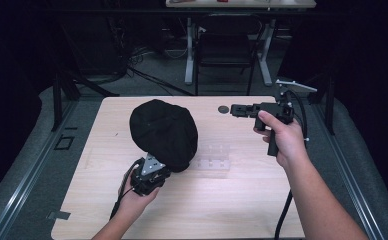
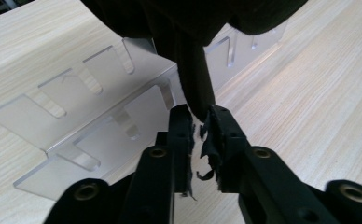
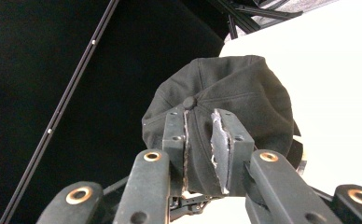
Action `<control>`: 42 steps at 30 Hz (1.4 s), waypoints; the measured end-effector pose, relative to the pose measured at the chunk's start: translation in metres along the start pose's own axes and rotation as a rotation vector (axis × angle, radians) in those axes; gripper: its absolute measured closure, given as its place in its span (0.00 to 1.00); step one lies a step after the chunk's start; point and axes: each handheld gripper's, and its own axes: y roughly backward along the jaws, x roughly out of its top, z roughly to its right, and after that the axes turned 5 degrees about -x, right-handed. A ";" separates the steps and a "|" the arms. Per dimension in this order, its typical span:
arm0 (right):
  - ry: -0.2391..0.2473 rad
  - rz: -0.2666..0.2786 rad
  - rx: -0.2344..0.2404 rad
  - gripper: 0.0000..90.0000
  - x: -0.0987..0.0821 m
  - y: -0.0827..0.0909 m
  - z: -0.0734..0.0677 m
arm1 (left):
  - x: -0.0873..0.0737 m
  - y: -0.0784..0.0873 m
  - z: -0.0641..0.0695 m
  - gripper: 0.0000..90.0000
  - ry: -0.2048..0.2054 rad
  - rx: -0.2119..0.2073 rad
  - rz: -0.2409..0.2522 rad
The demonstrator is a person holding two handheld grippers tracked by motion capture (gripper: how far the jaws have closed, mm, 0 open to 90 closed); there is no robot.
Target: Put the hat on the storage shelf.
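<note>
A black cap (image 1: 162, 132) rests on a clear acrylic stand (image 1: 214, 157) at the middle of the wooden table (image 1: 222, 205). My left gripper (image 1: 162, 169) sits low at the cap's near edge. In the left gripper view a dark flap of the cap (image 2: 193, 70) hangs down to the tips of my left gripper (image 2: 198, 119). The jaws stand a little apart, and a gap shows beside the fabric. My right gripper (image 1: 233, 110) is held above the table's right side and points left at the cap (image 3: 235, 88). Its jaws (image 3: 200, 116) are parted with nothing between them.
The slotted acrylic stand (image 2: 76, 102) spreads to the left under the cap. A small dark disc (image 1: 223, 108) lies near the table's far edge. A black chair (image 1: 227, 45) and desk legs stand beyond the table. Bare wood lies in front and to the right.
</note>
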 end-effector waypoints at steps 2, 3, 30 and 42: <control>0.003 -0.002 0.000 0.83 0.000 -0.001 -0.001 | -0.001 0.001 0.000 0.86 -0.001 0.007 -0.002; 0.004 -0.003 -0.003 0.83 0.000 -0.001 -0.001 | -0.001 0.001 0.000 0.85 0.003 0.005 -0.005; 0.046 0.008 -0.056 0.75 -0.004 0.008 -0.005 | -0.028 0.050 -0.043 0.52 0.209 0.051 0.079; 0.138 0.005 -0.136 0.70 -0.019 0.013 -0.010 | -0.057 0.075 -0.044 0.49 0.296 0.086 0.140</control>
